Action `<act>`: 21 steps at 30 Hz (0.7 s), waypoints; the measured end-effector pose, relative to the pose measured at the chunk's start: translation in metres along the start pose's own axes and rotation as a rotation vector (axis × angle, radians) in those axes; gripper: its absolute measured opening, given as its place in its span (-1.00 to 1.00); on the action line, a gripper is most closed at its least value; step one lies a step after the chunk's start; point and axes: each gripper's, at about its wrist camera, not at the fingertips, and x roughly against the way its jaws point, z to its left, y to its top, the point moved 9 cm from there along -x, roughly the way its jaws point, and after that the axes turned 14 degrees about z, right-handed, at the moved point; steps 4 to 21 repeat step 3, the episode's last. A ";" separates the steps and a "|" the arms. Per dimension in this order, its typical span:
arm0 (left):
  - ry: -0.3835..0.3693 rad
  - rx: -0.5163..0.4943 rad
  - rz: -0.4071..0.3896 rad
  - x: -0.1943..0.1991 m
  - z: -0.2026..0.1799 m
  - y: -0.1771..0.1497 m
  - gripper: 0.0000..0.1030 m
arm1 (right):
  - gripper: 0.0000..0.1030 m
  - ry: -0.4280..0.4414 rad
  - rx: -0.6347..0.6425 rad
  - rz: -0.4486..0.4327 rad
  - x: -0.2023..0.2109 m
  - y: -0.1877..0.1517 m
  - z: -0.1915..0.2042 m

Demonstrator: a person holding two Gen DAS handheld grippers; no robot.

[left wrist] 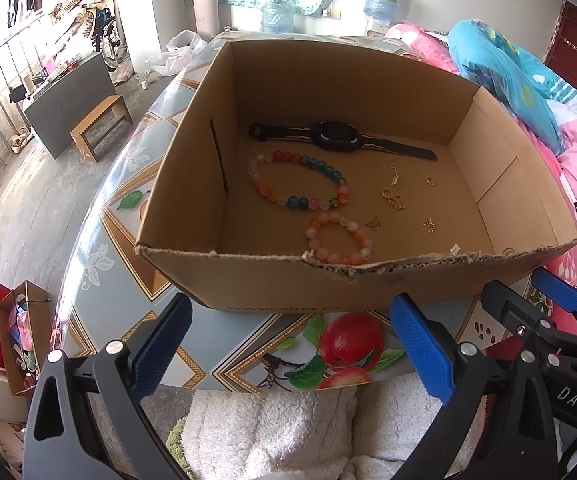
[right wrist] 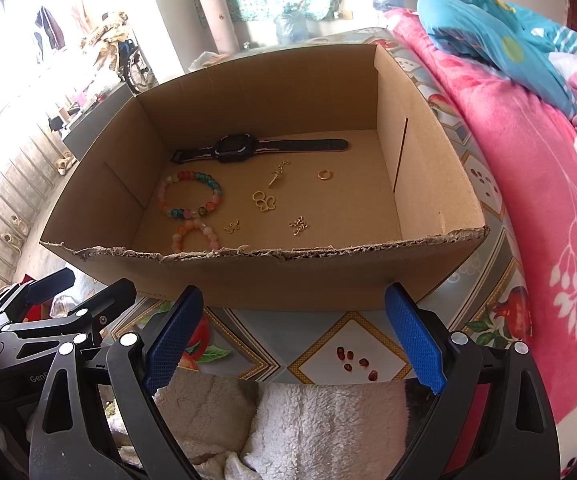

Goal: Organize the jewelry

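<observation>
The jewelry lay on the floor of the cardboard box [left wrist: 192, 152], ahead of and below both grippers, behind its torn near wall. The left gripper [left wrist: 288, 344] and right gripper [right wrist: 292, 336] hovered over the desk [right wrist: 352, 344], fingers wide, empty. The small bracelet [left wrist: 338, 240] lay nearest; the watch [left wrist: 336, 136] lay crosswise at the back.

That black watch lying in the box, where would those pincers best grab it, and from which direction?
Probably at the chunky case of the watch, coming straight down from above. It lies flat on the floor of the cardboard box, near the far wall, and the walls block any sideways approach. The case stands higher than the flat strap, so open fingers could straddle its narrow sides. Both the left gripper and right gripper wait open outside the box.
</observation>
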 end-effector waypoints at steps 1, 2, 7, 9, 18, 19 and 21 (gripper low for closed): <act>-0.002 0.000 0.001 0.000 0.000 0.001 0.89 | 0.71 0.001 0.001 -0.001 0.000 0.000 0.000; -0.002 -0.001 0.000 0.000 0.000 0.001 0.89 | 0.71 0.001 0.001 -0.003 0.001 0.000 0.000; -0.002 -0.002 -0.003 0.000 -0.001 0.002 0.89 | 0.71 0.002 0.000 -0.003 0.001 0.000 0.000; -0.002 -0.002 -0.003 0.000 -0.001 0.002 0.89 | 0.71 0.002 0.000 -0.003 0.001 0.000 0.000; -0.002 -0.002 -0.003 0.000 -0.001 0.002 0.89 | 0.71 0.002 0.000 -0.003 0.001 0.000 0.000; -0.002 -0.002 -0.003 0.000 -0.001 0.002 0.89 | 0.71 0.002 0.000 -0.003 0.001 0.000 0.000; -0.002 -0.002 -0.003 0.000 -0.001 0.002 0.89 | 0.71 0.002 0.000 -0.003 0.001 0.000 0.000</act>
